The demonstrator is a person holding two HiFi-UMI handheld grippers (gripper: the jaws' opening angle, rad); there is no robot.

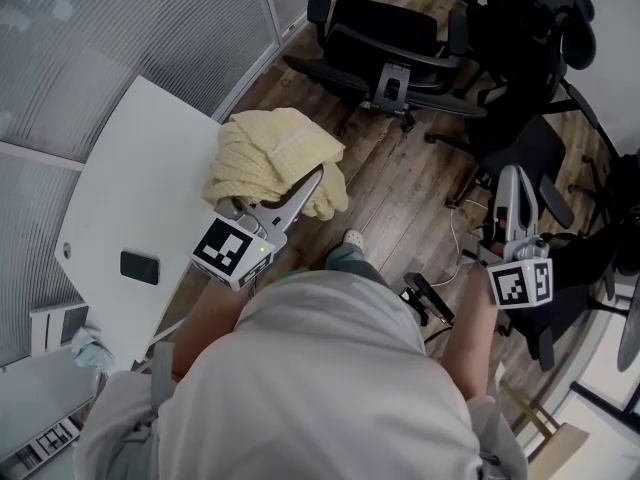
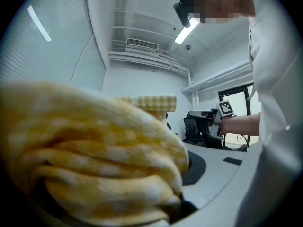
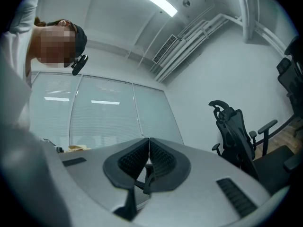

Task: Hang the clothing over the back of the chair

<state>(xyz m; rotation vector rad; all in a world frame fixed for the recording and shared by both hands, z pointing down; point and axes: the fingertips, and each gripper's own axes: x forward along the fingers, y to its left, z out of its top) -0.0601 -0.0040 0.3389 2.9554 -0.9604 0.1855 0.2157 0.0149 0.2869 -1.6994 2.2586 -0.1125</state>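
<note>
A: Nearest the head camera is the person's pale shirt [image 1: 330, 368], filling the bottom. Which step?

B: Carry step, I'd say. The left tool [image 1: 312, 180] is clamped on the yellow checked clothing [image 1: 265, 158]. It's a bunched wad at the far right corner of the table [image 1: 130, 188], partly past the edge over the wood floor [image 1: 400, 183]. Nothing is on any chair back yet.

A: Right tool?

B: The right tool [image 1: 512, 180] has its jaws pressed together with nothing between them. It's off to the right, well apart from the cloth.

A: Next move?

B: My guess: take the wad to the black chair [image 1: 385, 38] beyond that table corner and lift it above the backrest. Then lay it across so it hangs down both sides. It's balled up, so the right tool probably has to open and pinch a hem to spread it, else it may slide off.

A: Unclear bits?

B: The left tool's tips are buried in cloth in both views, so grip depth is unknown. I can't tell if the lower folds touch the table, and the garment type is unreadable. Other chairs [image 1: 525, 153] stand at the right, so the target is a guess. There's a dark flat thing [image 1: 140, 266] by the table's near edge, maybe a phone, too small to say.
</note>
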